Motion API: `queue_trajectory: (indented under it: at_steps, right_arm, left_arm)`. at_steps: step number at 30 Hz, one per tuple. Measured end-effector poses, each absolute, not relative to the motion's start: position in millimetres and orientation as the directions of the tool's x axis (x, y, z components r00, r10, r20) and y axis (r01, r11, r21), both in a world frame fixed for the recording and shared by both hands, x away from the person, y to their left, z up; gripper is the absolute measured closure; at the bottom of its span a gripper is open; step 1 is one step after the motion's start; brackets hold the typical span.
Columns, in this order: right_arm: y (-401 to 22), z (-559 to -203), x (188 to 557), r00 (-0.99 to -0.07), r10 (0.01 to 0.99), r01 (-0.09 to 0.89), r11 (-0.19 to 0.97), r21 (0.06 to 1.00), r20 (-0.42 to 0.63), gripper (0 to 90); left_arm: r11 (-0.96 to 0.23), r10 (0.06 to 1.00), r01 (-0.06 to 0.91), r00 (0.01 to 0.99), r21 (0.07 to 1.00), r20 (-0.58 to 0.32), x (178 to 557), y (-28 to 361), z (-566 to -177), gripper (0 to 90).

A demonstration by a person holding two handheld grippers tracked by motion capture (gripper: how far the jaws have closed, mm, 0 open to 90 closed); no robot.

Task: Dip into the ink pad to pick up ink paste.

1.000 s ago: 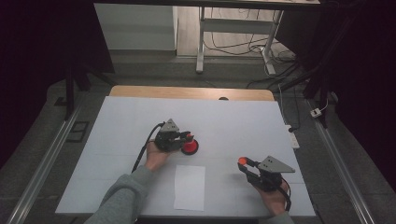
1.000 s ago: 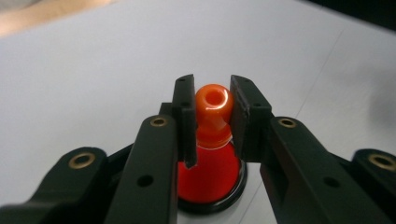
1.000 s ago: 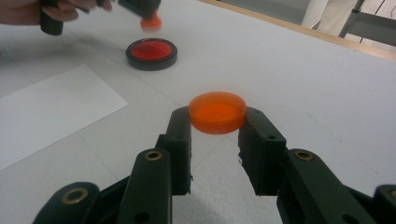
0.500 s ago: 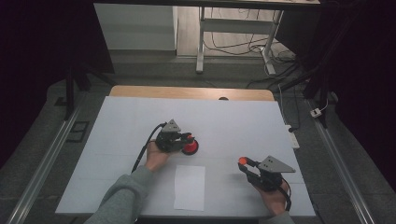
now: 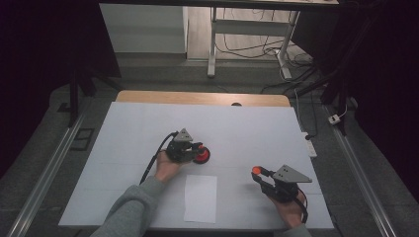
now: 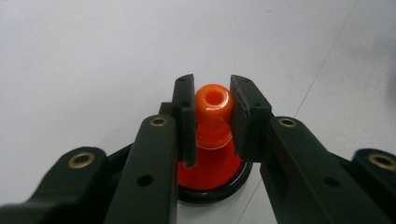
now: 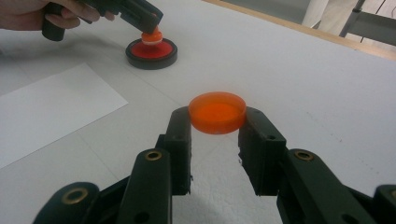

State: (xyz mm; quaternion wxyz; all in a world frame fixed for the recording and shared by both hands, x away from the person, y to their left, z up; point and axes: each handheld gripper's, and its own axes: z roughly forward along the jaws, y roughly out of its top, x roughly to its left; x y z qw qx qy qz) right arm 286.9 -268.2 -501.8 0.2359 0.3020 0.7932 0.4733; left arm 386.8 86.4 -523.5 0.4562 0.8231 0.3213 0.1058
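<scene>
High view first: your left forearm, in a grey sleeve [image 5: 129,213], comes in from the bottom edge and angles up and to the right, the left hand [image 5: 165,169] wrapped around the left gripper [image 5: 197,148] near the middle of the white table [image 5: 123,128]. That gripper points to the right and lies low over the surface. In the left gripper view its jaws are clamped on the orange knob [image 6: 214,105] of a red stamp [image 6: 212,170] with a black rim, which stands upright on the table.

Your right hand [image 5: 289,210] sits near the table's lower right corner, and the right gripper [image 5: 258,173] points up and to the left. In the right gripper view its jaws pinch a flat orange disc [image 7: 217,112] by its edges, holding it level just above the table.

A white sheet of paper [image 5: 200,197] lies flat between your two hands, close to the near edge and apart from both grippers.
</scene>
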Motion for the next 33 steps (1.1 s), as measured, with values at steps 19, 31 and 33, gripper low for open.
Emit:
queue_trajectory:
  at_steps: [19, 31, 33]
  right_arm:
    - [-267.3, -501.8, 285.8, -0.708, 0.701, 0.255, 0.371, 0.893, -0.089, 64.6]
    - [-267.9, -501.7, 285.8, -0.708, 0.701, 0.256, 0.368, 0.894, -0.086, 64.6]
    - [-267.5, -501.6, 285.7, -0.709, 0.700, 0.254, 0.371, 0.893, -0.089, 64.6]
  left_arm:
    - [-0.409, 0.647, 0.427, 0.759, 0.806, -0.073, 384.4, 85.1, -531.8, 73.2]
    - [-0.406, 0.651, 0.433, 0.755, 0.805, -0.077, 384.0, 84.9, -532.3, 73.3]
    - [-0.407, 0.652, 0.432, 0.754, 0.805, -0.075, 383.8, 84.6, -532.3, 73.3]
